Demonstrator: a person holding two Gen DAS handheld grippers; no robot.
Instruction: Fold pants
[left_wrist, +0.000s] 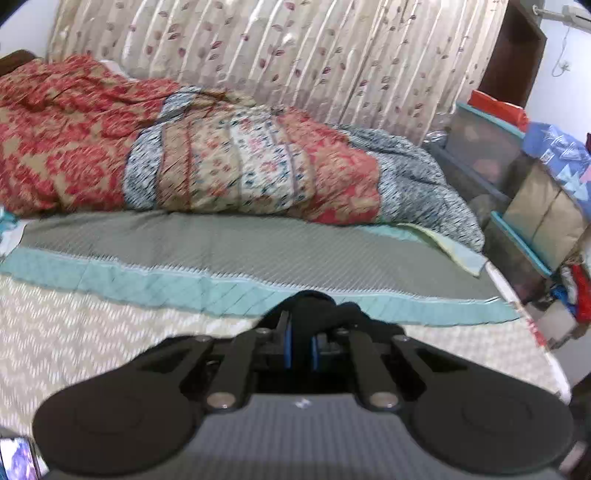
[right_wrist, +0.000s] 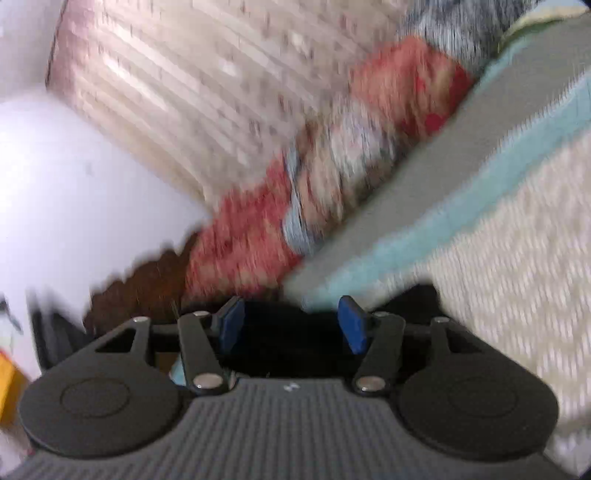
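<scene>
In the left wrist view my left gripper (left_wrist: 300, 341) is shut on a bunch of black cloth, the pants (left_wrist: 314, 306), which bulges out above its blue pads over the bed. In the right wrist view my right gripper (right_wrist: 291, 325) is open, its blue pads (right_wrist: 352, 325) wide apart, with dark black cloth (right_wrist: 280, 332) lying between and below the fingers. This view is tilted and blurred by motion, so I cannot tell whether the cloth touches the pads.
The bed has a cream zigzag sheet (left_wrist: 74, 332) and a grey-and-teal blanket (left_wrist: 221, 251). A red patterned quilt (left_wrist: 110, 140) is heaped along the back by the curtain (left_wrist: 295, 55). Storage bins and clutter (left_wrist: 517, 184) stand at the right of the bed.
</scene>
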